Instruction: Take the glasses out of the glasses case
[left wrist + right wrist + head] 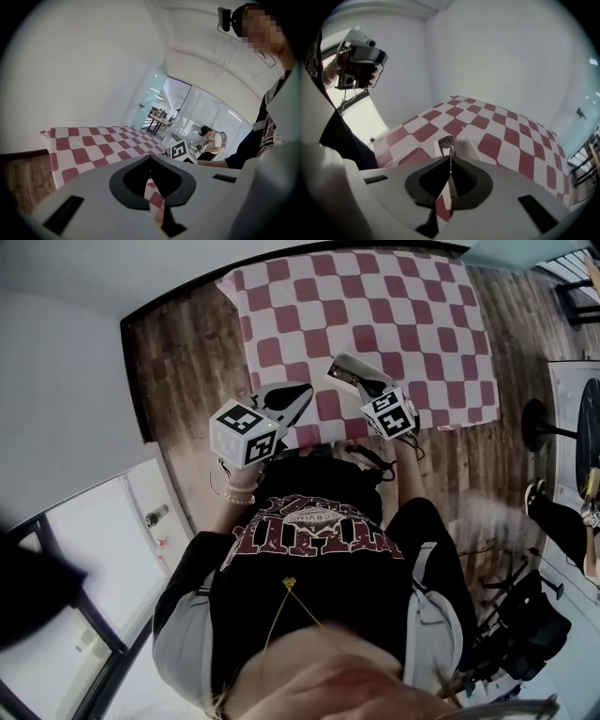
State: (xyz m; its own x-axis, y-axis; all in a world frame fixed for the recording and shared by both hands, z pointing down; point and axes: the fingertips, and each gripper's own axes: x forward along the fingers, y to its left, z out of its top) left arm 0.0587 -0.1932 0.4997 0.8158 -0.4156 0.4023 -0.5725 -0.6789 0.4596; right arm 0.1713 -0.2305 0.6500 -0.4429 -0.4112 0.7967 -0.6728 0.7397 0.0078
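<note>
pinching what looks like a thin wire part of the glasses [447,144], the right gripper [450,158] has its fingers closed over the open glasses case [468,149] on the table [511,136], likely to lift them out; the left gripper [150,157] is held aside, its fingers closed on nothing.

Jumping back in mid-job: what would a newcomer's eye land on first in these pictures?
The red-and-white checked tablecloth covers the table in front of the person. Near its front edge lies the open white glasses case. The right gripper is at the case, jaws closed on what looks like the thin frame of the glasses. The left gripper hangs to the case's left over the near part of the cloth, jaws together and empty.
</note>
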